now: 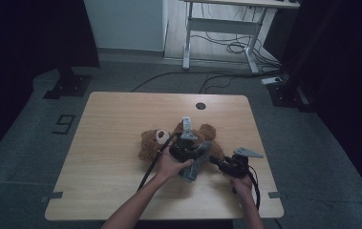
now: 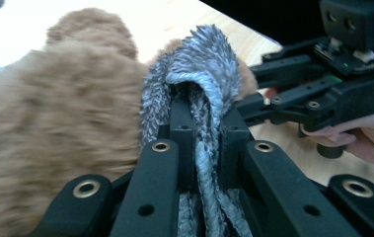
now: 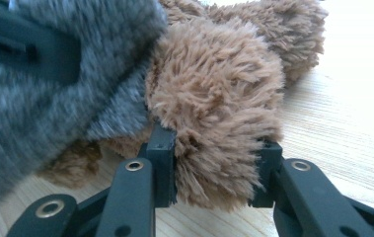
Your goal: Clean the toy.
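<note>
**Bear and grey cloth held on the desk**

In the high view, a brown bear point(image 1: 169, 140) lies near the middle of the desk point(image 1: 102, 143). The left hand point(image 1: 171, 164) holds the left gripper point(image 1: 198, 160) over the bear's body, and a grey cloth point(image 1: 195, 164) hangs from it. This gripper and the hand cover the middle of the bear, so only the head, one raised limb and a bit of the lower part can be seen. The right gripper point(image 1: 215, 162) comes from the right side and reaches the bear's lower part; its tips are too small and dark to read here. The room is dim.

In the left gripper view, the left gripper point(image 2: 202, 131) is clenched on the cloth point(image 2: 209, 64), which is folded over and stands up between the jaws. The bear point(image 2: 56, 118) is close behind it at the left, blurred, and cut off by the picture's edge. The right gripper's body shows at the right, with part of the right hand point(image 2: 367, 136).

In the right gripper view, the right gripper point(image 3: 214, 168) is grasping a furry limb of the bear point(image 3: 219, 94); the jaws press into the fur on both sides. The cloth point(image 3: 41, 94) covers the upper left and hides the bear's body there. Which limb it is, I cannot tell.
</note>
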Tool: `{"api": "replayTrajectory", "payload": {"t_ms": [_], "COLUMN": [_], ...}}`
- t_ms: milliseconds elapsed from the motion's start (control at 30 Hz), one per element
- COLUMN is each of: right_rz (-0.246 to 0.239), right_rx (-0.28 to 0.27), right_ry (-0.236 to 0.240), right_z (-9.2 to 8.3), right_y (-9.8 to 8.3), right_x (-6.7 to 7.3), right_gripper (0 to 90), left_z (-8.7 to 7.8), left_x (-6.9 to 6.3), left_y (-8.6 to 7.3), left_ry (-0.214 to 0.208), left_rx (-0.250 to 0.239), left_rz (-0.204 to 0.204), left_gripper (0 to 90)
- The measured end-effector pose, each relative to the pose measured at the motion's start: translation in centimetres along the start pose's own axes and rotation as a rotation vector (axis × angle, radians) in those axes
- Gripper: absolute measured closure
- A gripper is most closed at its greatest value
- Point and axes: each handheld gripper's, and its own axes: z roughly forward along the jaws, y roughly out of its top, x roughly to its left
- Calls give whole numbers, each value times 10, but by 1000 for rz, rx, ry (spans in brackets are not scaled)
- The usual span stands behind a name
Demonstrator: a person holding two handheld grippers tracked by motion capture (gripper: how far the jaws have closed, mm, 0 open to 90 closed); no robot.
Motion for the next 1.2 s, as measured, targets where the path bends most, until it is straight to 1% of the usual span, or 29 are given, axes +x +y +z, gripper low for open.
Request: {"api": "replayTrajectory", "payload": {"t_ms": [100, 167, 267, 367, 400, 433, 467, 500, 567, 600, 633, 667, 700, 767, 833, 900, 933, 967, 1067, 1100, 1133, 1167, 1200], "right_rz": [-4, -8, -14, -22, -22, -22, -20, -20, -16, -15, -15, -15, -14, -16, -19, -19, -19, -21, -19, -18, -18, -19, -19], "right_rx": [0, 0, 4, 7, 6, 6, 2, 2, -1, -4, -4, -3, -2, -6, -4, -2, -2, 0, 3, 3, 3, 3, 3], "right_ry": [-2, -5, -10, -12, -4, -4, 5, 5, 7, 8, 8, 9, 11, 15, 18, 21, 21, 24, 27, 27, 27, 29, 29], "right_z": [0, 0, 0, -1, -1, -1, -1, -1, -1, -1, -1, -1, -2, -2, -2, -2, -2, -2, -2, -3, -3, -3, -3], "right_y": [0, 0, 0, 0, 0, 0, 0, 0, 0, 0, 0, 0, 1, 1, 1, 1, 1, 1, 0, 0, 0, 0, 0], "right_x": [1, 1, 0, 0, -1, -1, -2, -2, -2, -2, -2, -2, -2, -3, -3, -4, -4, -4, -5, -5, -5, -5, -5], "right_gripper": [642, 642, 643, 642, 642, 642, 641, 641, 641, 641, 641, 640, 640, 638, 638, 636, 636, 636, 635, 635, 635, 634, 633], "left_z": [7, 9, 7, 0, -7, -7, -13, -13, -19, -25, -25, -28, -34, -39, -45, -50, -50, -56, -66, -66, -70, -77, -80], "left_x": [-8, -10, -7, -2, 2, 2, 10, 10, 19, 25, 25, 27, 33, 38, 42, 47, 47, 53, 62, 62, 66, 69, 69], "left_y": [1, 0, -2, -7, -12, -12, -18, -18, -24, -30, -30, -32, -38, -43, -49, -54, -54, -60, -69, -69, -72, -77, -77], "left_ry": [-11, 1, 8, 22, 21, 21, 6, 6, -1, 5, 5, 14, 26, 21, 31, 37, 37, 43, 63, 63, 61, 53, 58], "left_rx": [12, 16, 10, -1, -5, -5, -12, -12, -17, -14, -14, -11, -8, -11, -9, -13, -13, -15, -11, -11, -14, -23, -28], "left_rz": [22, 39, 29, 21, 13, 13, -19, -19, -47, -61, -61, -63, -76, -95, -99, -116, -116, -136, -155, -155, -163, -179, -178], "left_gripper": [805, 804, 805, 805, 805, 804, 804, 803, 803, 802, 802, 802, 801, 799, 799, 798, 798, 798, 798, 799, 799, 801, 801]}}
